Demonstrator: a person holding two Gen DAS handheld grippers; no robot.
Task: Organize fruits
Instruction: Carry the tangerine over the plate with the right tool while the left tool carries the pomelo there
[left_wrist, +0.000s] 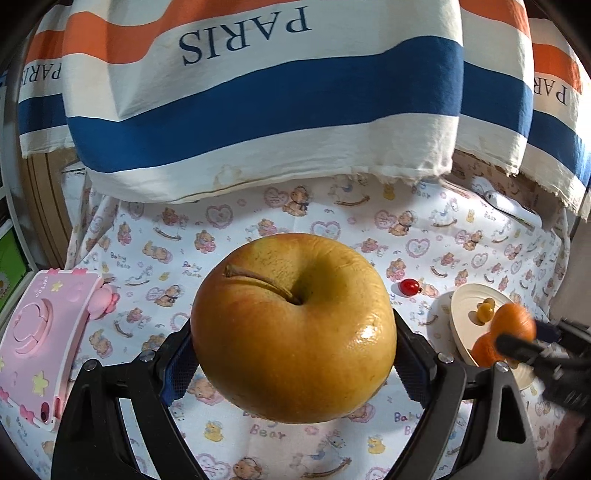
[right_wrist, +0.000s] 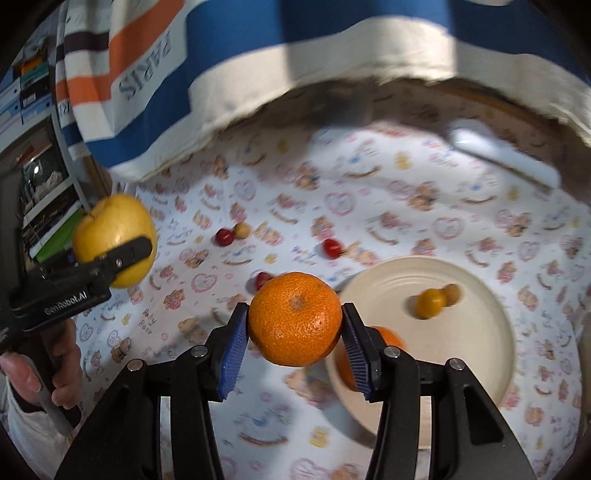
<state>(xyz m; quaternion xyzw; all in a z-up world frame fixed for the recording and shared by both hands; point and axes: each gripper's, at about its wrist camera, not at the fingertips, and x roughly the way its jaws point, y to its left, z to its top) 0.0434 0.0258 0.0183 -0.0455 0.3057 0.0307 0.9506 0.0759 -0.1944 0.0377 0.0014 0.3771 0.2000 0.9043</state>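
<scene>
- Left claw (left_wrist: 293, 328): clamped on a large yellow apple (left_wrist: 293, 326), held above the surface (left_wrist: 258, 229); stem (left_wrist: 258, 282) leans far-left, stem hollow turned up toward the camera.
- Right claw (right_wrist: 295, 323): blue pads (right_wrist: 232, 354) pressed on both sides of a mandarin (right_wrist: 295, 318), lifted clear of the cloth; stem scar faces up toward the camera. The fruit is round, with no clear long axis.
- Cream plate (right_wrist: 480, 288): right of the mandarin, holding two small yellow-brown fruits (right_wrist: 430, 302) and a second mandarin (right_wrist: 388, 338) near its left rim.
- Loose on the cloth: small red fruits (right_wrist: 331, 247), well apart, left of and beyond the plate.
- Edges: striped PARIS fabric (left_wrist: 258, 92) overhangs the far side; pink case (left_wrist: 44, 339) lies at the left edge.
- Open room: bare printed cloth between the case and the plate.
</scene>
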